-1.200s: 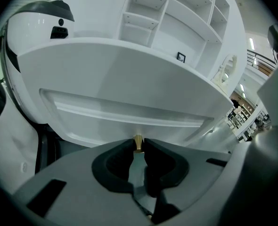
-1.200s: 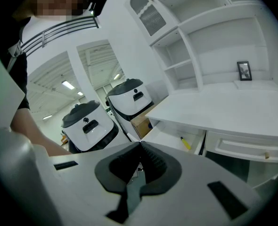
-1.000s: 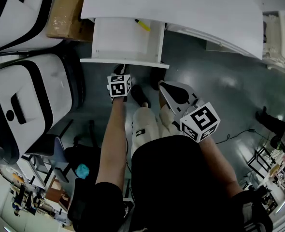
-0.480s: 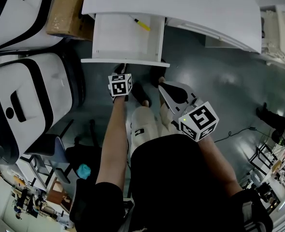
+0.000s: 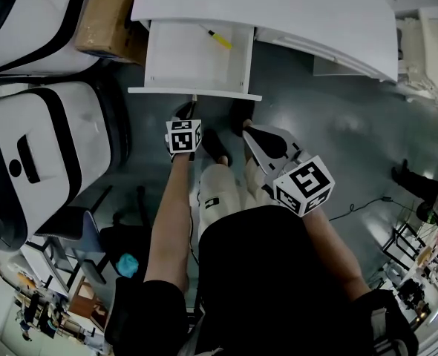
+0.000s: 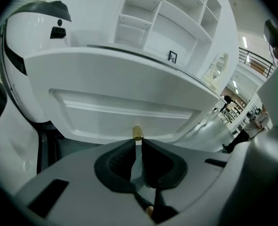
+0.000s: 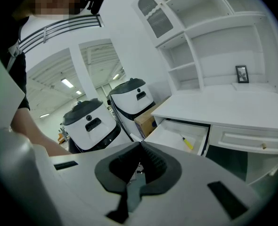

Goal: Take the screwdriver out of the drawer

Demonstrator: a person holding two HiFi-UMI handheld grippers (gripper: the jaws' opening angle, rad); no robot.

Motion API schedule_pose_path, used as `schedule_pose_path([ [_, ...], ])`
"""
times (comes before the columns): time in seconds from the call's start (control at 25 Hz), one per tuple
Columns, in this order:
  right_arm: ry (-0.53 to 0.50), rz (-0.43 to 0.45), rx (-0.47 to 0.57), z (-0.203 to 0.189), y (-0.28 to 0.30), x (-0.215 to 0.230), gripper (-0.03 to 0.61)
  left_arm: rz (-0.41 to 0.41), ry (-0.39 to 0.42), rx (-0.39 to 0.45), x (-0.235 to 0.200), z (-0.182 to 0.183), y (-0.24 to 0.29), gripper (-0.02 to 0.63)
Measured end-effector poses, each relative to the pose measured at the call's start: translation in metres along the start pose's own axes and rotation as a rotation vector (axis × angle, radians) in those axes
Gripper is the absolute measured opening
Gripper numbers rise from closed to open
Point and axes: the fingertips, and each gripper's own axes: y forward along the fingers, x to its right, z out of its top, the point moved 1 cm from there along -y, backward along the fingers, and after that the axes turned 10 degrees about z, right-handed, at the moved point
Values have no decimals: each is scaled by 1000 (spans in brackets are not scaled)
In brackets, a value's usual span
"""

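A yellow-handled screwdriver (image 5: pixel 217 38) (image 7: pixel 188 142) lies at the back right of the open white drawer (image 5: pixel 159 65) (image 7: pixel 169 134). My left gripper (image 5: pixel 190 107) (image 6: pixel 137 145) points at the drawer front. Its jaws have just been closing and now leave a narrow gap. The brass knob (image 6: pixel 137 132) sits right at their tips, with nothing between the pads. My right gripper (image 5: pixel 249 132) (image 7: pixel 140 150) hangs shut and empty to the right of the left one, in front of the drawer and apart from it.
The drawer belongs to a white desk (image 5: pixel 278 6). A cardboard box (image 5: pixel 104 21) and two large white rounded machines (image 5: pixel 33 147) stand to the left. The person's legs and shoes (image 5: pixel 215 147) are on the grey floor below the drawer.
The drawer shows a little more of its inside than a second ago. My left gripper has drawn back slightly toward the person, and its jaws have narrowed. The right gripper stays shut.
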Motion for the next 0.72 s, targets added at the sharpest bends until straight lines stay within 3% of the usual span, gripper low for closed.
schedule_pose_path([
  [0.72,-79,-33,73,34,-9,-8,18,-83,43,238,30,65,-141,23],
])
